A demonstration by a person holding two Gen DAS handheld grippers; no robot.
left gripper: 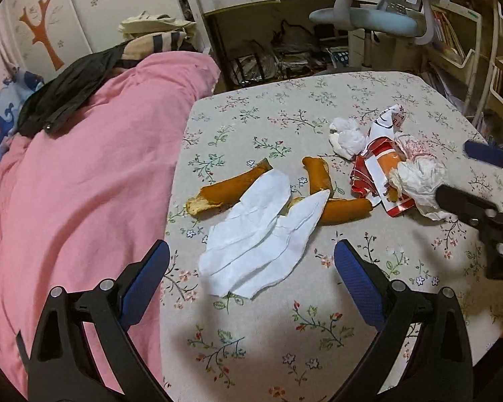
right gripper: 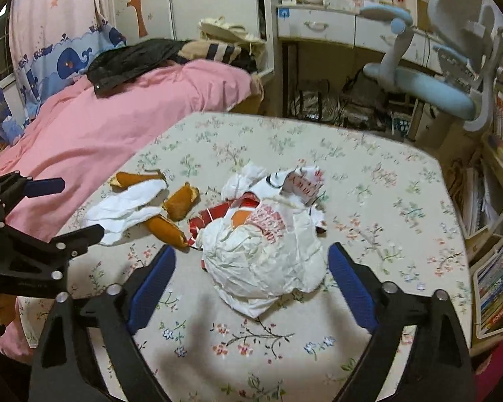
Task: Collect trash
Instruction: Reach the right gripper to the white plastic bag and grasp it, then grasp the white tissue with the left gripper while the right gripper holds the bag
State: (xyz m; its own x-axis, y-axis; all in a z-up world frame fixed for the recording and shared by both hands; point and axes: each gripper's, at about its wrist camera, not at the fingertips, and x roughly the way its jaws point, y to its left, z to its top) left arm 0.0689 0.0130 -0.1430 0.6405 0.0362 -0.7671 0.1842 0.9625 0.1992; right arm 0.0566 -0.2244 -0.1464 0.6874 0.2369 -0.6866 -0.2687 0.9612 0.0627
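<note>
From the left wrist camera, the left hand-held gripper [left gripper: 251, 264] hangs over the near part of the bench [left gripper: 271, 107], its blue-padded fingers spread wide apart with nothing between the pads. Just ahead of the fingertips lies a flat white tissue [left gripper: 255, 238], draped over several orange peel pieces [left gripper: 231, 187] scattered across the floral cloth. Farther right sits a heap of trash: a torn red-and-white wrapper [left gripper: 375, 174] with crumpled white paper wads [left gripper: 415, 177] on and beside it. The right hand-held gripper [left gripper: 462, 181] enters from the right edge, one finger touching or nearly touching the nearest wad. A bed with a pink blanket [left gripper: 84, 167] runs along the left of the bench. From the right wrist camera, the right hand-held gripper [right gripper: 251, 271] is likewise spread open, its two fingers straddling a large crumpled white bag [right gripper: 261, 261] with red print that lies on the bench without being pinched. Behind the bag the red wrapper scraps [right gripper: 214, 216] show, and to the left the peel pieces [right gripper: 181, 204] and the tissue [right gripper: 124, 211]. The left hand-held gripper [right gripper: 70, 207] shows at the left edge, open.
</note>
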